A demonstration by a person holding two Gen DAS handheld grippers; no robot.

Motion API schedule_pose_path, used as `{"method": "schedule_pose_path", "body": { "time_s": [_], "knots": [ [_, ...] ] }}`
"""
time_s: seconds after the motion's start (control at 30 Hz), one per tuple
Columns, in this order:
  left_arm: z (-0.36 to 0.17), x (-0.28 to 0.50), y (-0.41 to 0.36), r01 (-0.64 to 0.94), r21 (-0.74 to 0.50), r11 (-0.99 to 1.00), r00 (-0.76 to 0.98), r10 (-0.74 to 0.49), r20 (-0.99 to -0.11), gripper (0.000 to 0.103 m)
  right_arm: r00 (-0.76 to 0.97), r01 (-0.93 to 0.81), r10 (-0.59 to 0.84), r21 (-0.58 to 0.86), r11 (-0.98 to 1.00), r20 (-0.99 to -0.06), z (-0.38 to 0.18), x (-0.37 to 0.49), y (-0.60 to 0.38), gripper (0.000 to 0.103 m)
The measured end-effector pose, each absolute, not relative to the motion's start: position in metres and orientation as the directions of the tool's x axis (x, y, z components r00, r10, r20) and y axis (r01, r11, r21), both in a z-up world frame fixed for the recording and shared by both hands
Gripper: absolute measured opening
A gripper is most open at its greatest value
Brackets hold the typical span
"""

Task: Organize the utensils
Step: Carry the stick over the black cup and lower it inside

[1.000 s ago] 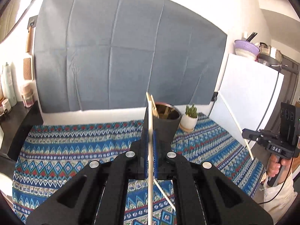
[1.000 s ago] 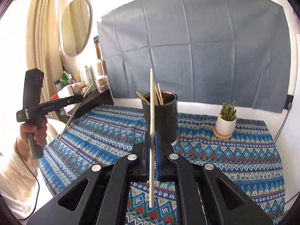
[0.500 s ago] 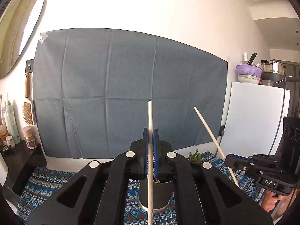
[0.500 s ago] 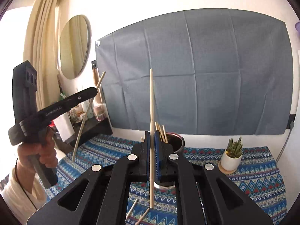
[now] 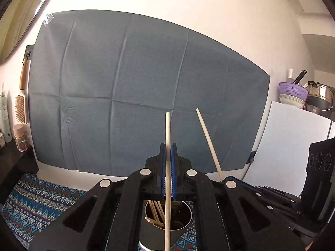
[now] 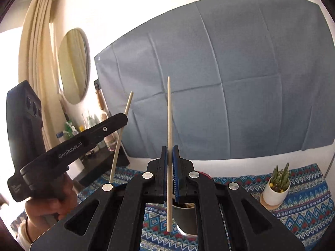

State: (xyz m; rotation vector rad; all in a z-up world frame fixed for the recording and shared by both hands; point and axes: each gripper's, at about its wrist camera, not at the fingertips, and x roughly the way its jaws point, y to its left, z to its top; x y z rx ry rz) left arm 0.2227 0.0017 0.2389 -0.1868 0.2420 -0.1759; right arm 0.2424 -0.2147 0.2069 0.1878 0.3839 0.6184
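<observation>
Left gripper (image 5: 168,156): jaws clenched on a pale wooden chopstick (image 5: 167,167), pinched between the blue pads (image 5: 173,167). The stick stands near upright, its blunt top rising above the pads against the grey backdrop cloth (image 5: 136,87), its lower length running down in front of the dark utensil cup (image 5: 167,226). The cup sits directly below the jaws and already holds several more chopsticks (image 5: 156,211), leaning to the left inside it.

Right gripper (image 6: 170,161): jaws clenched on a second chopstick (image 6: 169,146), also near upright. Its tapered end points up; its lower end hangs free in front of the cup (image 6: 186,217), above the patterned blue cloth (image 6: 303,209) that covers the worktop. Whether that end is over the cup mouth I cannot tell from this angle.

Cross views: from the left wrist, the right gripper (image 5: 227,177) shows at lower right with its stick (image 5: 208,142) slanting up and to the left. From the right wrist, the left gripper (image 6: 123,119) shows at left, held by a hand (image 6: 52,205), its stick (image 6: 121,136) slanting across the shelf behind.

Surroundings: small potted succulent (image 6: 277,186) on a coaster to the right of the cup, well apart from it. Round mirror (image 6: 73,64) and cream curtain (image 6: 35,62) on the left wall. A hairbrush (image 5: 21,102) hangs beside the backdrop, with bottles (image 5: 5,121) on a dark shelf below. A purple colander (image 5: 293,89) and steel pot (image 5: 320,93) sit atop a white appliance at right.
</observation>
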Motion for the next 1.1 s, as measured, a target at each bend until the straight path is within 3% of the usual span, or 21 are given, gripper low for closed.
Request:
{"method": "schedule_pose_path", "body": {
  "time_s": [0.2, 0.63, 0.83, 1.0, 1.1],
  "knots": [
    [0.217, 0.255, -0.002, 0.157, -0.252, 0.955, 0.957, -0.21, -0.2, 0.005, 0.751, -0.568, 0.631, 0.298, 0.767, -0.194, 0.198, 0.273, -0.207, 0.005],
    [0.189, 0.279, -0.005, 0.162, -0.302, 0.939, 0.973, -0.204, -0.112, 0.005, 0.799, -0.493, 0.571, 0.336, 0.802, -0.191, 0.156, 0.309, -0.195, 0.005],
    [0.184, 0.278, -0.002, 0.102, -0.332, 0.938, 0.992, -0.12, -0.032, 0.005, 0.812, -0.493, 0.564, 0.341, 0.8, -0.15, 0.135, 0.313, -0.195, 0.005],
    [0.164, 0.286, -0.01, 0.093, -0.336, 0.937, 0.991, -0.118, -0.057, 0.005, 0.81, -0.476, 0.561, 0.365, 0.8, -0.172, 0.116, 0.321, -0.192, 0.005],
    [0.151, 0.289, -0.014, 0.101, -0.328, 0.939, 0.988, -0.134, -0.079, 0.005, 0.8, -0.494, 0.563, 0.306, 0.814, -0.207, 0.108, 0.32, -0.183, 0.005]
  ]
}}
